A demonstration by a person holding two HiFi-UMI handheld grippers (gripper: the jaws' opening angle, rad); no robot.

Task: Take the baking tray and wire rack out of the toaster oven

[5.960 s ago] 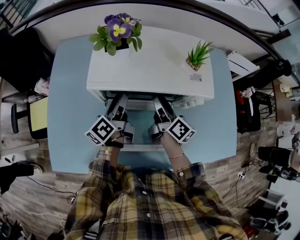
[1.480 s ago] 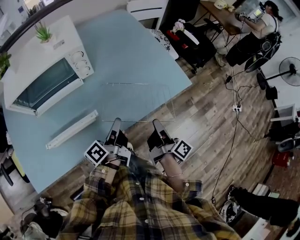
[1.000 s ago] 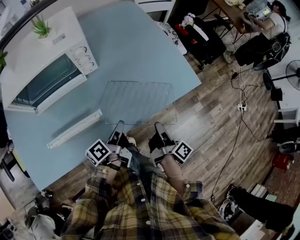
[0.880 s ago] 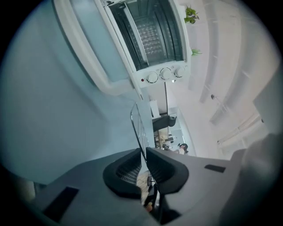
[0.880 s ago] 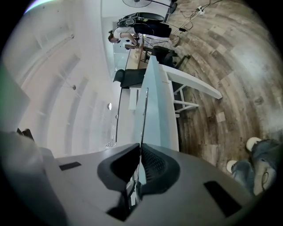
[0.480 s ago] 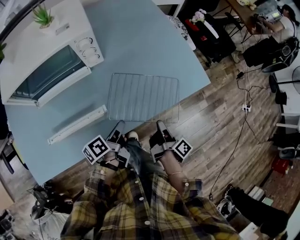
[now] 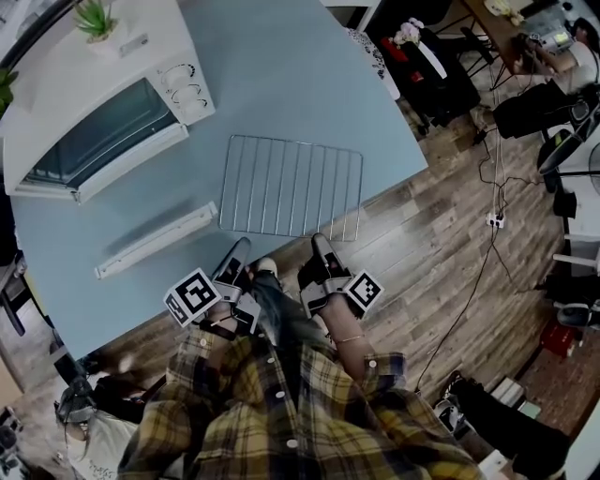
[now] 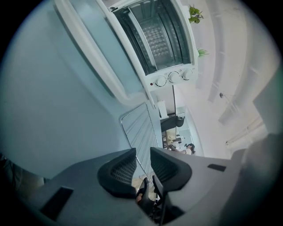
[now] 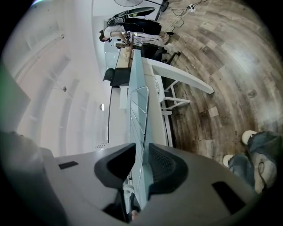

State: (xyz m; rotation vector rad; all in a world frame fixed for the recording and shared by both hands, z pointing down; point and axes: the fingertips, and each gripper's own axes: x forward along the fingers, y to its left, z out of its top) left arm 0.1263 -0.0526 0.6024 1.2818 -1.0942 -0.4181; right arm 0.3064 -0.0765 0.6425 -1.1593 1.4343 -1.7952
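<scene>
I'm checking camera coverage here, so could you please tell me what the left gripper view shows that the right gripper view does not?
Only the left gripper view shows the toaster oven, its door open, and its knobs. Only the right gripper view shows the person's shoe and jeans and a broad stretch of wooden floor. Both show the wire rack lying on the blue table.

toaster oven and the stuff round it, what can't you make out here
Inside of the toaster oven: in the head view the dark door glass hides it; in the left gripper view it is too small to tell whether a tray is inside.
Long white piece on the table: low and narrow in both views; tray or not, cannot tell.
Dials: markings too small.
Plant: cut off by the head view's top edge.
</scene>
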